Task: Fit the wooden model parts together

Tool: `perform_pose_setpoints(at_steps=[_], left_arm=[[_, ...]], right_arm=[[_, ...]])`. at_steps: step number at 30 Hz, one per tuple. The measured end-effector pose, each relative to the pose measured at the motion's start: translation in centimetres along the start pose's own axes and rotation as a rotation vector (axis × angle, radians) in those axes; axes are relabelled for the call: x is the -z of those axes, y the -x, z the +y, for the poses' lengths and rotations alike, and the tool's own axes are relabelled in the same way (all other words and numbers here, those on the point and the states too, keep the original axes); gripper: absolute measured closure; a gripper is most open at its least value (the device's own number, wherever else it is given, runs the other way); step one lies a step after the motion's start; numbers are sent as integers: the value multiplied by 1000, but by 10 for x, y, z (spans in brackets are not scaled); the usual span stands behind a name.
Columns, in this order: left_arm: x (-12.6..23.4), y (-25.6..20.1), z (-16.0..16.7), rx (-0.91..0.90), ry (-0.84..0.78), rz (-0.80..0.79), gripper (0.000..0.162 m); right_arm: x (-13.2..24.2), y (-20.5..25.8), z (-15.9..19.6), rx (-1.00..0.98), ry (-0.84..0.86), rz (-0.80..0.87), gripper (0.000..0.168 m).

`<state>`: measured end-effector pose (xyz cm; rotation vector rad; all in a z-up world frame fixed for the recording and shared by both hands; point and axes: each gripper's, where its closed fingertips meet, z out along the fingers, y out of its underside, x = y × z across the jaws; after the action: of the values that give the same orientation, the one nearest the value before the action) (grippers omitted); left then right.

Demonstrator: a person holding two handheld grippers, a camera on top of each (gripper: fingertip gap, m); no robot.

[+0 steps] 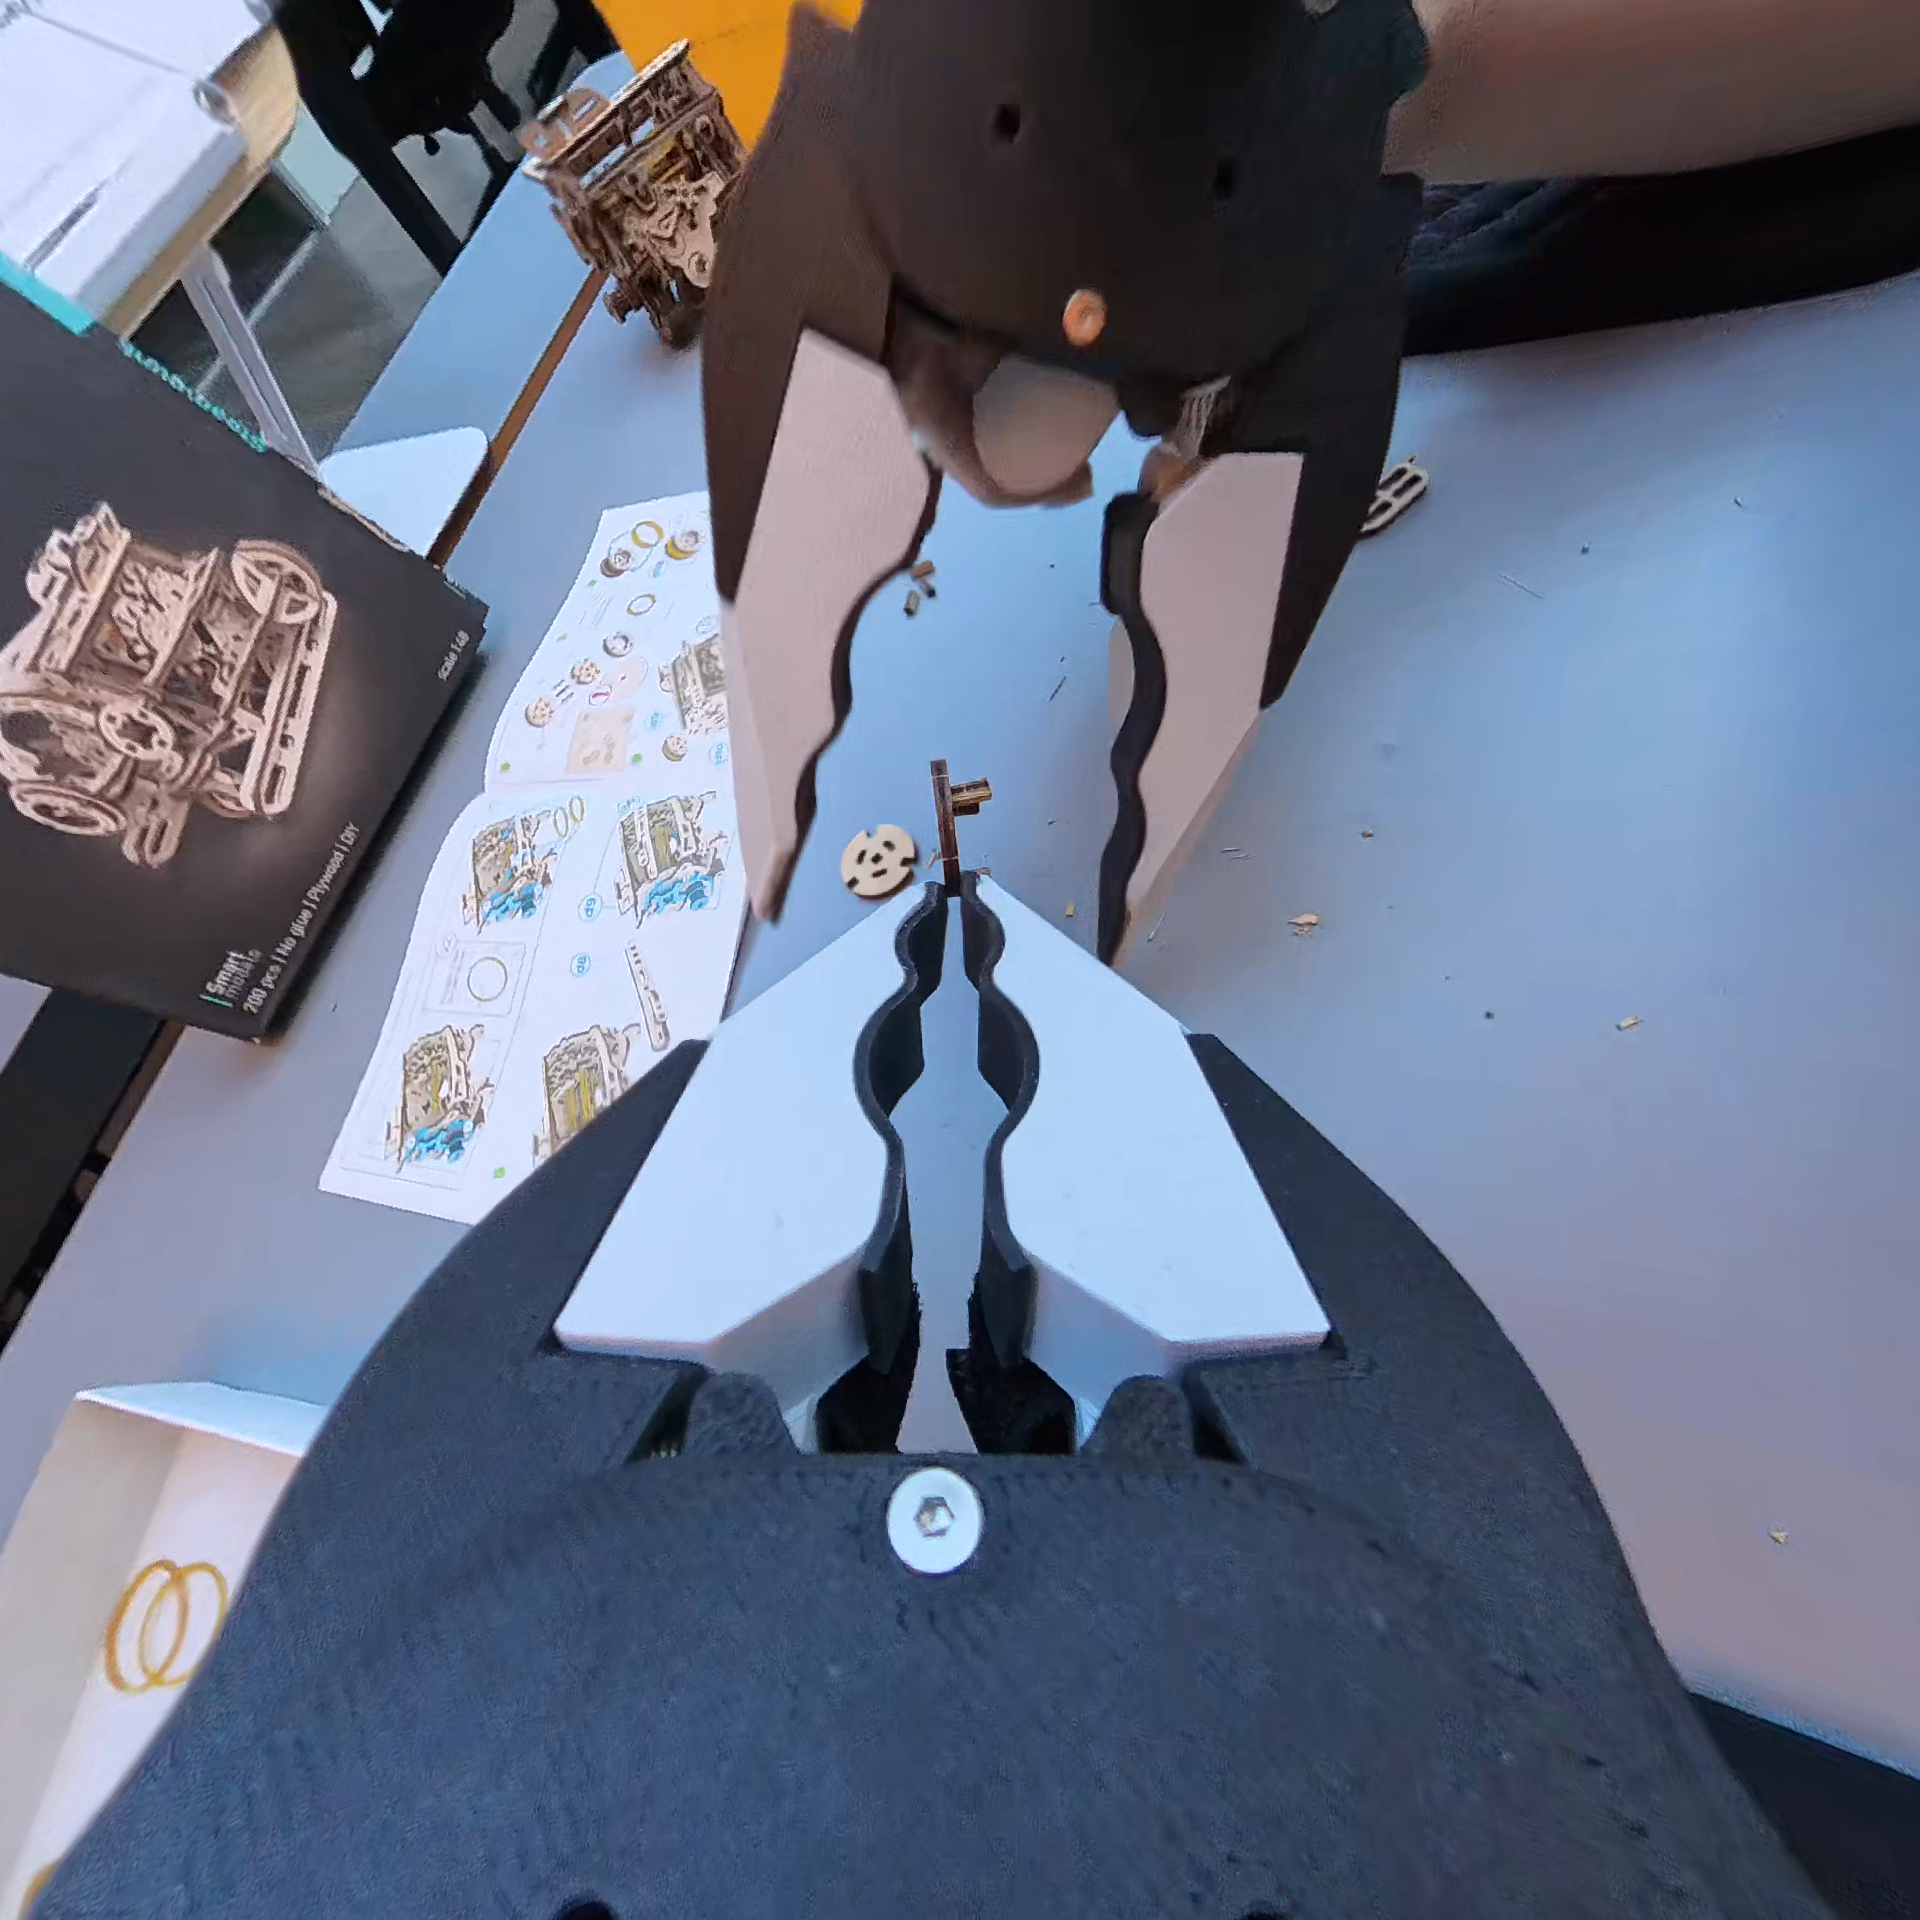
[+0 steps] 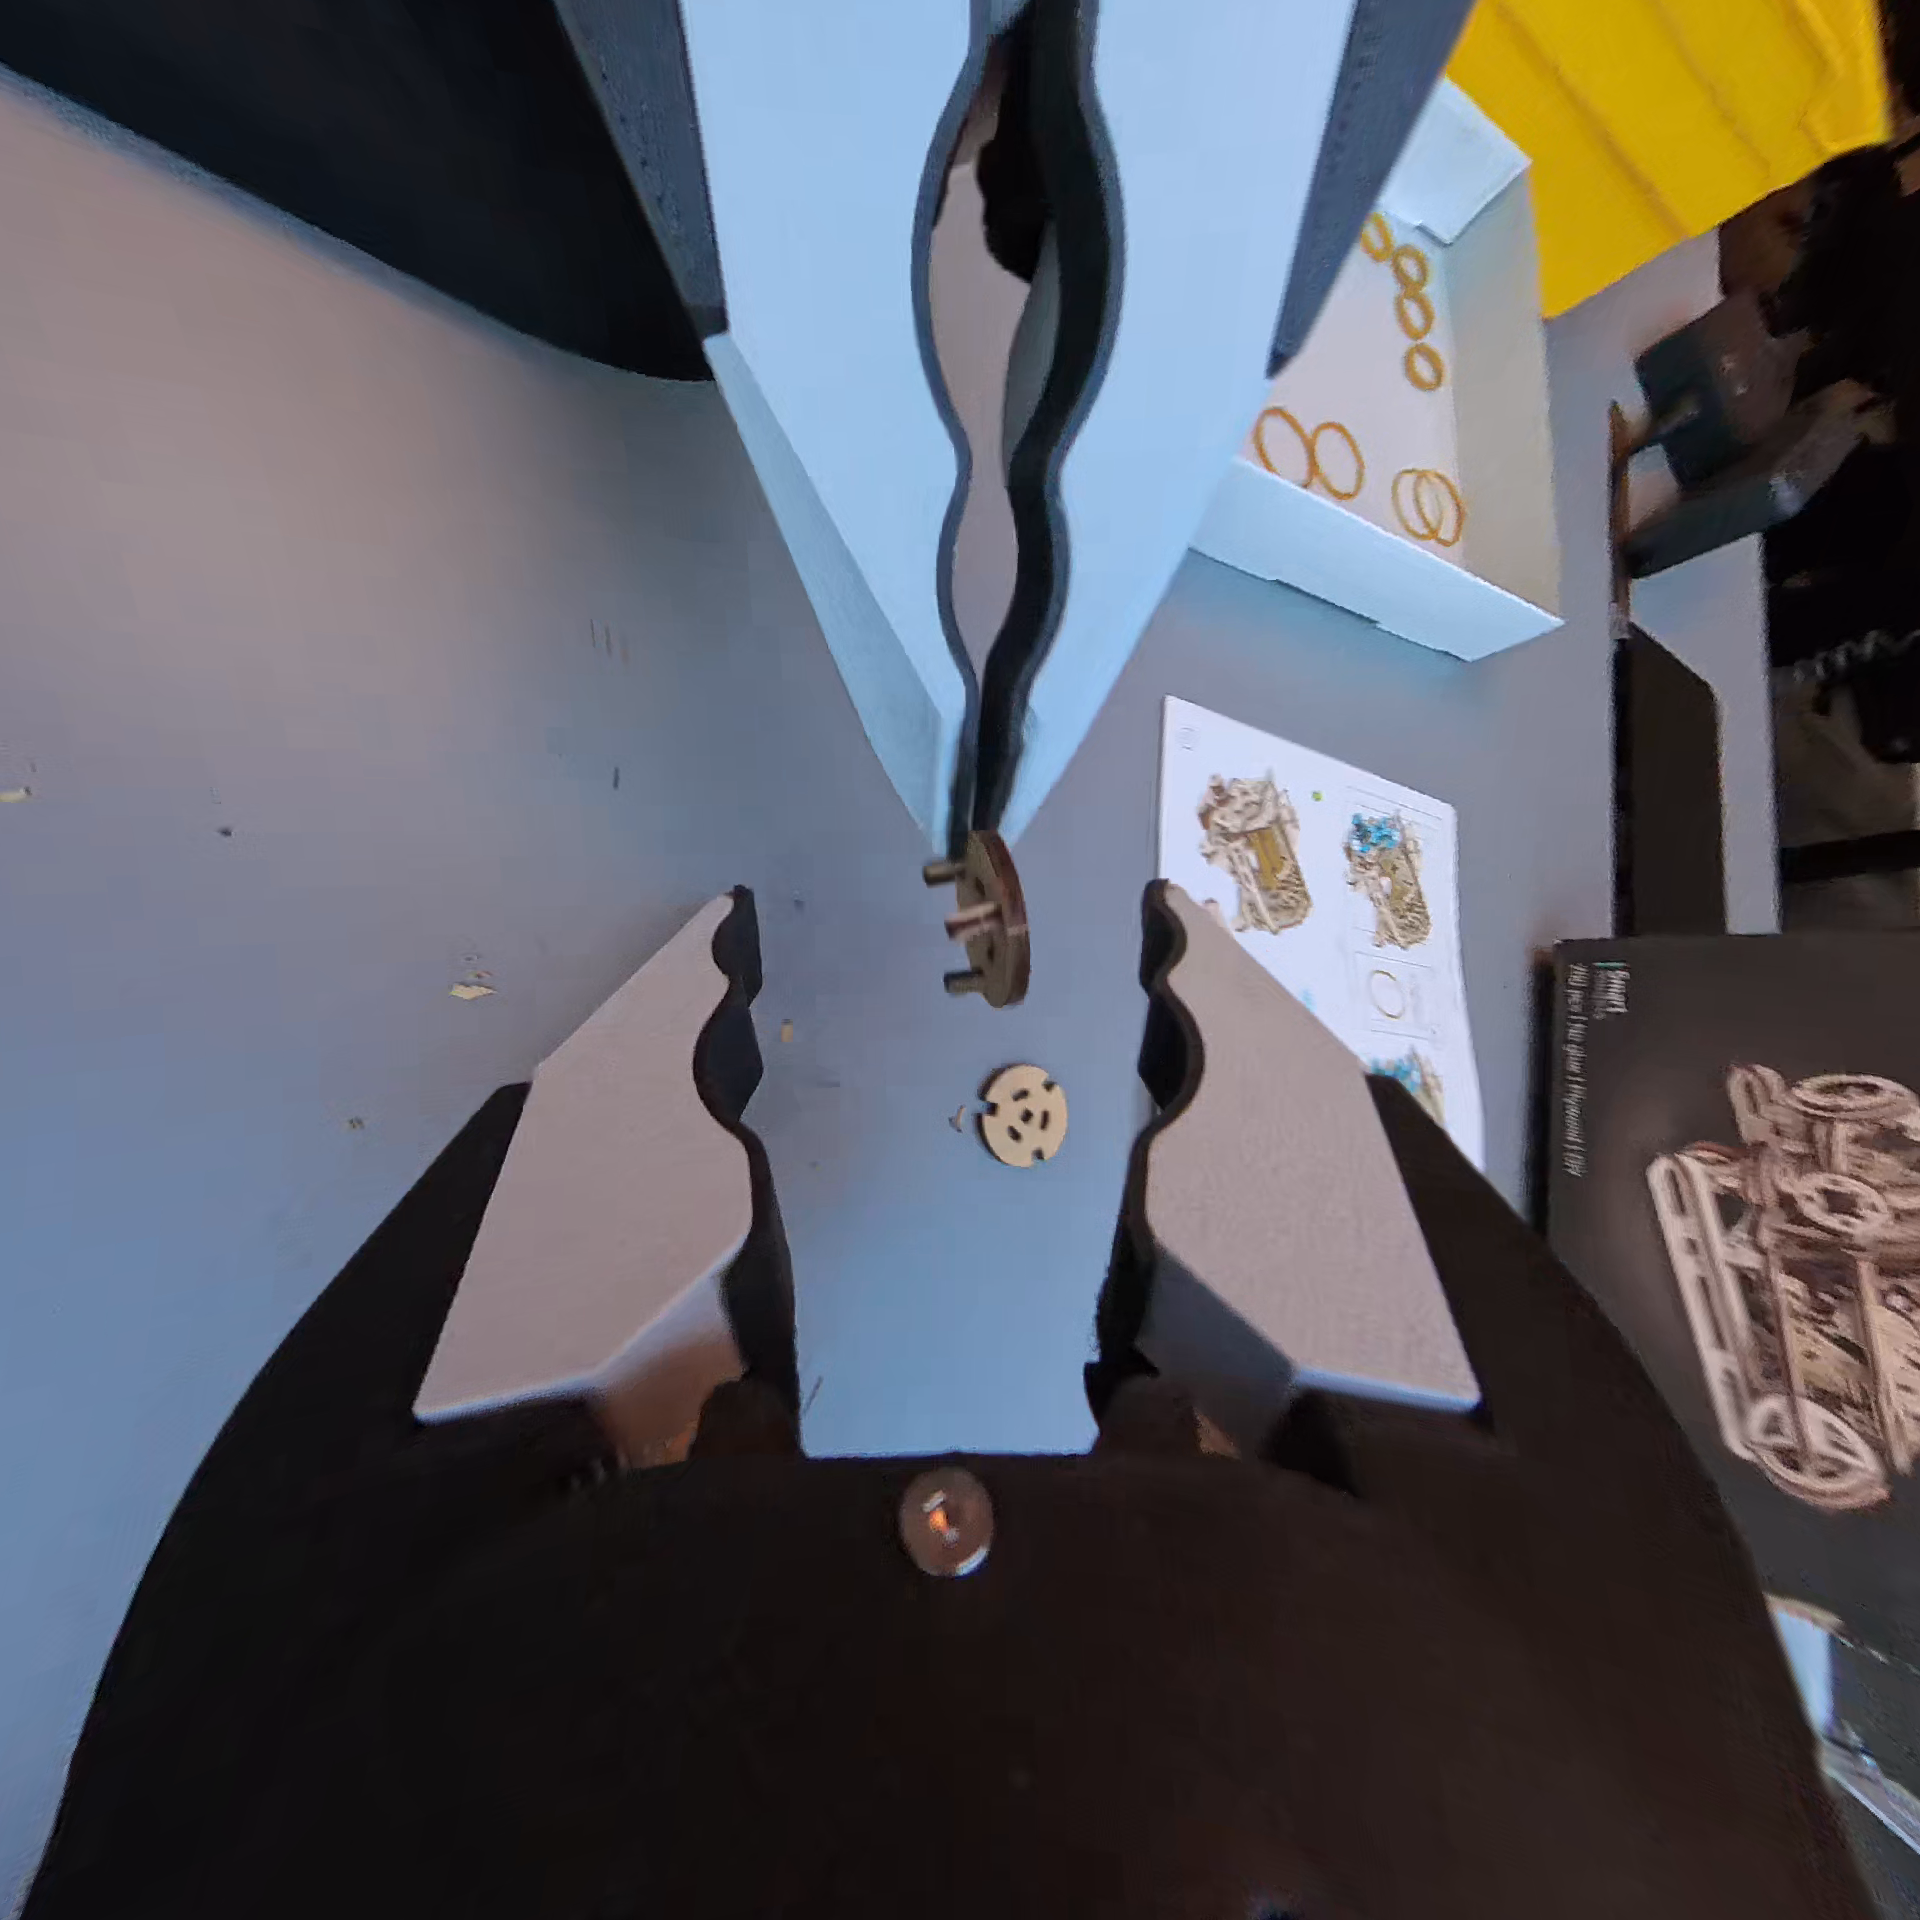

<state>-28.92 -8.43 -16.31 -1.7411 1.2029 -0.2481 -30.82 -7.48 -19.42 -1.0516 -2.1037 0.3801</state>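
The left gripper [image 1: 951, 883] is shown with its jaws pinched on the rim of a pegged wooden disc [image 2: 992, 920], which is held on edge above the grey worktop [image 1: 1558, 831]. In the right wrist view three short pegs are seen projecting from one face of this disc. The right gripper [image 2: 945, 914] is seen facing the left one, its jaws spread wide and empty, with the held disc lying between its tips but untouched by either. A second, slotted wooden disc [image 2: 1025, 1117] is seen lying flat on the worktop just below the held part, between the spread jaws in the right wrist view. Small wood chips are scattered over the worktop. To the left gripper's left, an open instruction sheet [image 1: 582, 862] and a dark kit box [image 1: 197, 665] are laid out, and an assembled wooden model [image 1: 644, 197] stands farther back. A white tray holding rubber bands [image 2: 1382, 457] is seen near the sheet.
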Motion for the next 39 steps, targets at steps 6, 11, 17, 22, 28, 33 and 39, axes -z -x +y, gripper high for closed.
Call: perform_pose_setpoints(at_steps=[6,11,17,22,28,33,39], left_arm=[[-3,-13,0,29,11,79,161],[2,-12,-4,38,-10,89,161],[3,-14,-1,40,5,106,161],[2,-14,4,-10,33,92,161],[6,-12,-2,-15,0,83,161],[8,-12,-7,-29,-18,74,161],[7,-13,-6,-46,-13,72,161]], right_arm=[[-15,24,-5,-140,33,-261,115],[-25,27,-3,-60,117,-262,128],[-27,29,0,-37,150,-275,144],[-28,28,-1,4,181,-267,147],[-28,28,0,40,210,-252,148],[-27,31,-1,30,201,-277,158],[-27,30,3,45,233,-268,159]])
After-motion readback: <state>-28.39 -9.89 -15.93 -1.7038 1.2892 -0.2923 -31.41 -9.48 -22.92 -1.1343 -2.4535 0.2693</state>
